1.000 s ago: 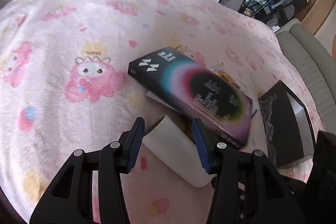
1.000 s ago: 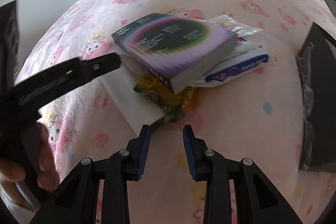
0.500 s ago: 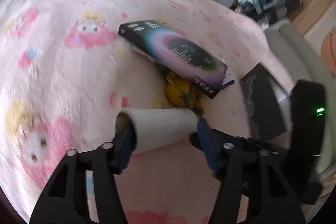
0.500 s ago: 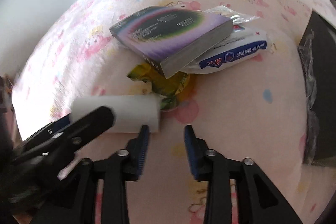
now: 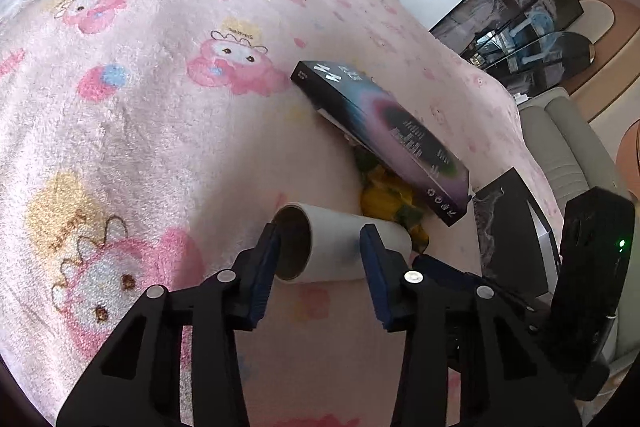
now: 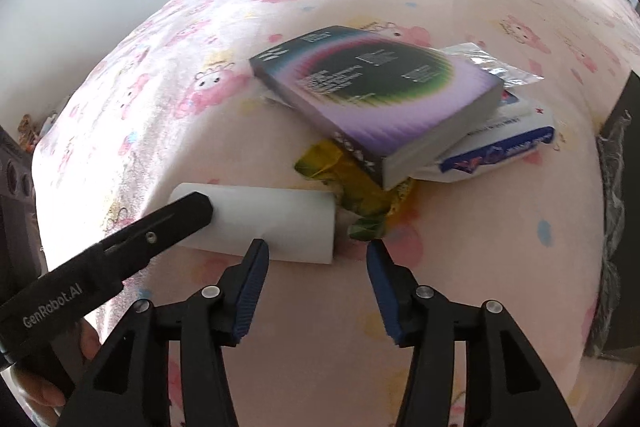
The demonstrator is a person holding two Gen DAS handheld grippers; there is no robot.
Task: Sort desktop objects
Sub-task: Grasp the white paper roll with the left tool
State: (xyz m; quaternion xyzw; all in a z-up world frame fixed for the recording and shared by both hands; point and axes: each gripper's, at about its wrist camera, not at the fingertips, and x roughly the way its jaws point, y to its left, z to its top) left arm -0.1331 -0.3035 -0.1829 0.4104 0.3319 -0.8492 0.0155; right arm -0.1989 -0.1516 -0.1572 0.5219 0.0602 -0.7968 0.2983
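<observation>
On the pink blanket [image 5: 168, 131], sorting is barely begun: left gripper [image 5: 320, 247] fingers are closing around the white roll [image 6: 276, 223], right gripper [image 6: 316, 259] fingers are opening empty, and the book [image 6: 376, 95] pile at the far right is untouched.

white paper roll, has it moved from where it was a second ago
Yes. The white paper roll was tucked under the purple book; now it lies clear of it, nearer the camera, beside the yellow wrapper.

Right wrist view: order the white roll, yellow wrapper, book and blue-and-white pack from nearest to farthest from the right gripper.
From the right gripper:
1. White roll, just ahead on the left, beside the left fingertip.
2. Yellow wrapper, ahead, partly under the book; close to the roll's rank.
3. Book, farther back, on top of the pile.
4. Blue-and-white pack, back right, under the book.
</observation>
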